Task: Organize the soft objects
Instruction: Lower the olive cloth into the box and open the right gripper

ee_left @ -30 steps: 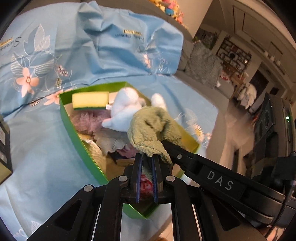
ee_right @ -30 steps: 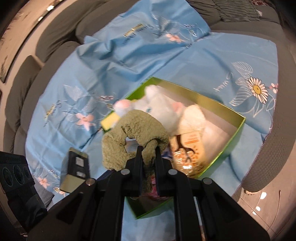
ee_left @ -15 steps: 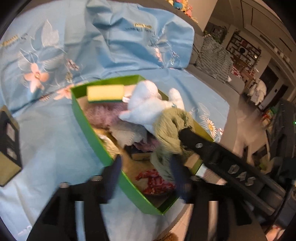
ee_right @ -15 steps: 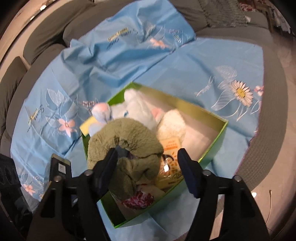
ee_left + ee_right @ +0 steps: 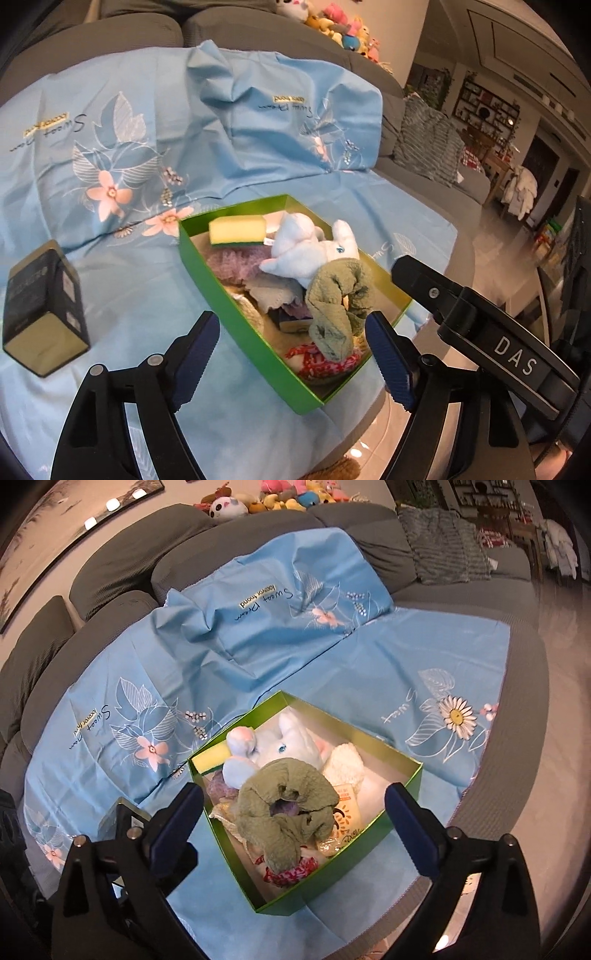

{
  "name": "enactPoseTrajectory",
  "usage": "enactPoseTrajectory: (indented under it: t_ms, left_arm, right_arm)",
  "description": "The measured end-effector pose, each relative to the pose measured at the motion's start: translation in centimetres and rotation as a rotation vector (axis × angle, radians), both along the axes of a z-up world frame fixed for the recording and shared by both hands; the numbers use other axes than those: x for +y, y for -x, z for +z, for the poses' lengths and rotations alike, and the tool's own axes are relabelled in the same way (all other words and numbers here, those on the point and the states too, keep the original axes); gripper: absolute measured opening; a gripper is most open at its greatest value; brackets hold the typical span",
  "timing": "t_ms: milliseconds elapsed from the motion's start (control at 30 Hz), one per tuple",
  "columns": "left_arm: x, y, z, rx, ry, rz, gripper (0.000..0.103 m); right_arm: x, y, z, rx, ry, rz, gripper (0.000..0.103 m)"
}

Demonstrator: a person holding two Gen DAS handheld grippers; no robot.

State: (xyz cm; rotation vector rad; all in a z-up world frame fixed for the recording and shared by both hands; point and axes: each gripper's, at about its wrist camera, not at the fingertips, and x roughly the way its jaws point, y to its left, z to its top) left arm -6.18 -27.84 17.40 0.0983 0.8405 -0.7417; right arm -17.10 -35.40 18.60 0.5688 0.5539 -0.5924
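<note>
A green box (image 5: pixel 236 314) (image 5: pixel 402 794) stands on a blue floral cloth. It holds a green towel (image 5: pixel 334 306) (image 5: pixel 284 805) lying on top, a white plush toy (image 5: pixel 310 251) (image 5: pixel 280 746), a yellow sponge (image 5: pixel 238 230) (image 5: pixel 212 757), a purple cloth (image 5: pixel 236 260) and a red patterned item (image 5: pixel 321 363) (image 5: pixel 288 873). My left gripper (image 5: pixel 291 358) is open and empty, above the box's near end. My right gripper (image 5: pixel 295 827) is open and empty, above the towel. The right gripper's arm (image 5: pixel 480 325) shows in the left wrist view.
A dark box (image 5: pixel 40 310) stands on the blue cloth (image 5: pixel 129 147) (image 5: pixel 258 635) left of the green box. A grey sofa (image 5: pixel 129 554) with plush toys (image 5: pixel 266 498) on its back lies behind. The cloth's front edge runs close below the green box.
Both grippers were shut on the green towel; they have opened and pulled back. The towel now lies in the box on the other items.
</note>
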Motion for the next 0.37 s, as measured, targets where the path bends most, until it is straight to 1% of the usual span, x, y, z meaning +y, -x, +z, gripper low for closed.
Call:
enactPoseTrajectory:
  t_ms: [100, 367]
  left_arm:
    - [0.3, 0.1, 0.1, 0.009, 0.001, 0.000, 0.082]
    - [1.0, 0.5, 0.4, -0.007, 0.010, 0.010, 0.082]
  right_arm:
    - [0.8, 0.4, 0.3, 0.004, 0.027, -0.014, 0.102]
    - [1.5, 0.9, 0.6, 0.004, 0.024, -0.020, 0.102]
